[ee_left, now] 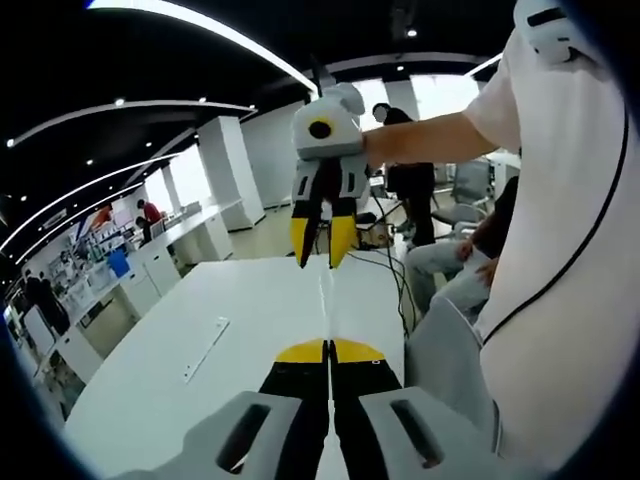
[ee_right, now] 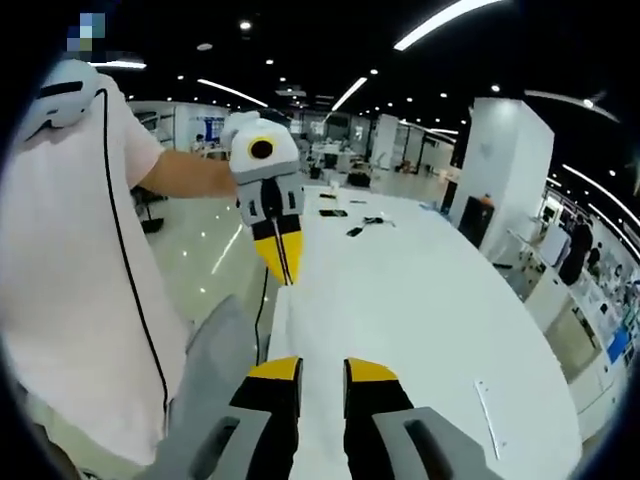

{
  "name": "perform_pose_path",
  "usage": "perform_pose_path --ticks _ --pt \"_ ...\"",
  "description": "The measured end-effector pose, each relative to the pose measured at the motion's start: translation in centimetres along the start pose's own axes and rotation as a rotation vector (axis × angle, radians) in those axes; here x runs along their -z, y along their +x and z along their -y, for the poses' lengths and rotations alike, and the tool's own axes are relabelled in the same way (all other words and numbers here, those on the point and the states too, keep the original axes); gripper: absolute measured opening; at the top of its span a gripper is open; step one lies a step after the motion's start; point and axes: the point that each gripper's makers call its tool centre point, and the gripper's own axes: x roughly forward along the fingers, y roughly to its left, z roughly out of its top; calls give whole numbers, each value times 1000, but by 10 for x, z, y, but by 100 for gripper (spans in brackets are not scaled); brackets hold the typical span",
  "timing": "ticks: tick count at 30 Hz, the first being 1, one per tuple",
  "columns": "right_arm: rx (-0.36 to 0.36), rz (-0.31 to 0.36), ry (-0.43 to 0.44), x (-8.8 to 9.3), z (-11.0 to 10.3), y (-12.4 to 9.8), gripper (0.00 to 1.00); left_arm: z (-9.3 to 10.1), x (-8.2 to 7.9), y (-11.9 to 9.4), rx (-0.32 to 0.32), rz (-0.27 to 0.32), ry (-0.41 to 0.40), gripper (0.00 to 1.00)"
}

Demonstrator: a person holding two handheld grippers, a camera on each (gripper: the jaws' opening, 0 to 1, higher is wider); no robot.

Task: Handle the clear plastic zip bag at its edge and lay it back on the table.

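The clear zip bag (ee_left: 327, 300) shows only as a thin, nearly see-through sheet seen edge-on above the white table (ee_left: 230, 330). My left gripper (ee_left: 328, 350) has its yellow-tipped jaws pressed together on the bag's near edge. The bag runs up toward my right gripper (ee_left: 322, 242), which hangs above the table with its fingers apart around the bag's far end. In the right gripper view, my right gripper (ee_right: 322, 372) stands open with a gap between its jaws. There my left gripper (ee_right: 279, 262) points down, closed, over the table's left edge (ee_right: 285, 330).
A person in a white shirt (ee_left: 560, 250) stands at the table's side. A flat white strip (ee_left: 205, 348) lies on the table, also visible as the strip (ee_right: 487, 405). A cable (ee_right: 262, 310) hangs off the edge. Small dark items (ee_right: 340, 212) lie far down the table.
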Motion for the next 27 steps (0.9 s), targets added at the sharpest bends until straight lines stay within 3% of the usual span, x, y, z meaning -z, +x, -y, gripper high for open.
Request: perform_pose_path --ticks 20,27 --pt "-70 -80 -30 11 -12 16 9 5 -6 4 14 4 37 0" --pt "-99 -111 -38 17 -16 23 2 4 -9 5 13 4 51 0"
